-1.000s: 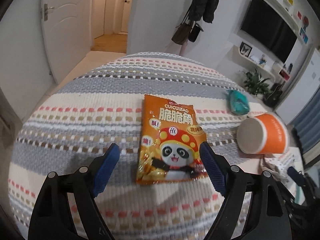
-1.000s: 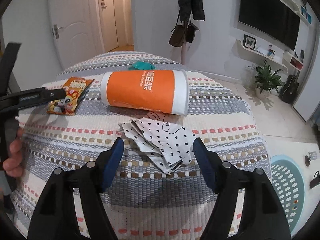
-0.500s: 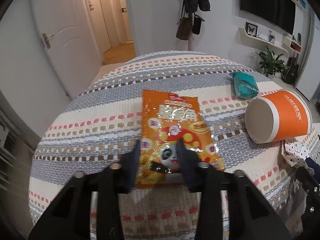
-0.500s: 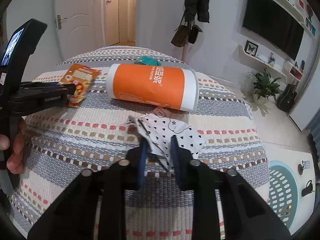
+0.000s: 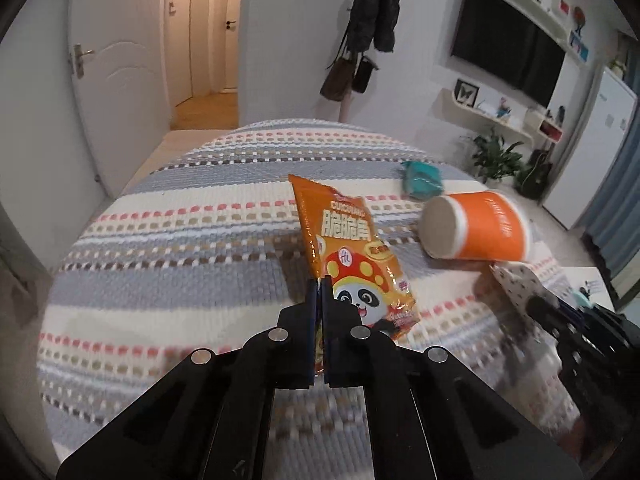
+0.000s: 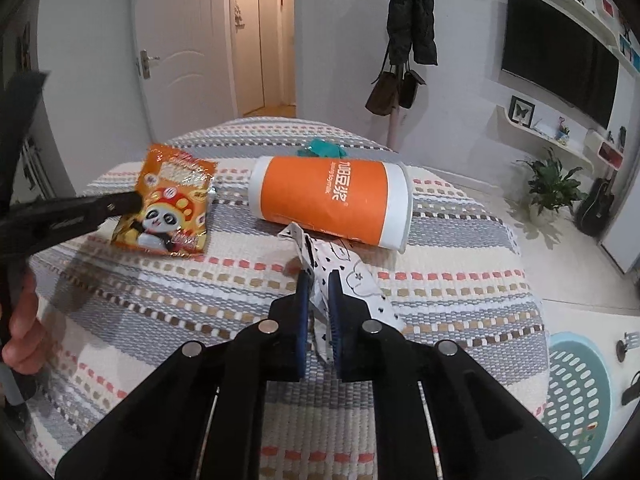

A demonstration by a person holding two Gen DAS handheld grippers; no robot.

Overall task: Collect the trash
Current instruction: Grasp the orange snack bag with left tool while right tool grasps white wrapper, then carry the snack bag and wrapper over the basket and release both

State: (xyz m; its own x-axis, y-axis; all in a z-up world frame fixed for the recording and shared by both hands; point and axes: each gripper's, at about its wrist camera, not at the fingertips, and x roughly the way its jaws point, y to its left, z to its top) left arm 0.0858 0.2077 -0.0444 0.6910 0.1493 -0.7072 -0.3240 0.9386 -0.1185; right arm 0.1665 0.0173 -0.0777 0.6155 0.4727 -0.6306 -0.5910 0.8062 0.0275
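The left gripper (image 5: 319, 282) is pinching the orange snack bag (image 5: 352, 252) and is lifting it off the striped cloth (image 5: 180, 264). The right gripper (image 6: 319, 280) is pinching the dotted paper wrapper (image 6: 348, 276). The orange cup (image 6: 332, 200) and teal wrapper (image 6: 324, 148) are lying uncollected; the basket (image 6: 576, 396) is waiting on the floor.
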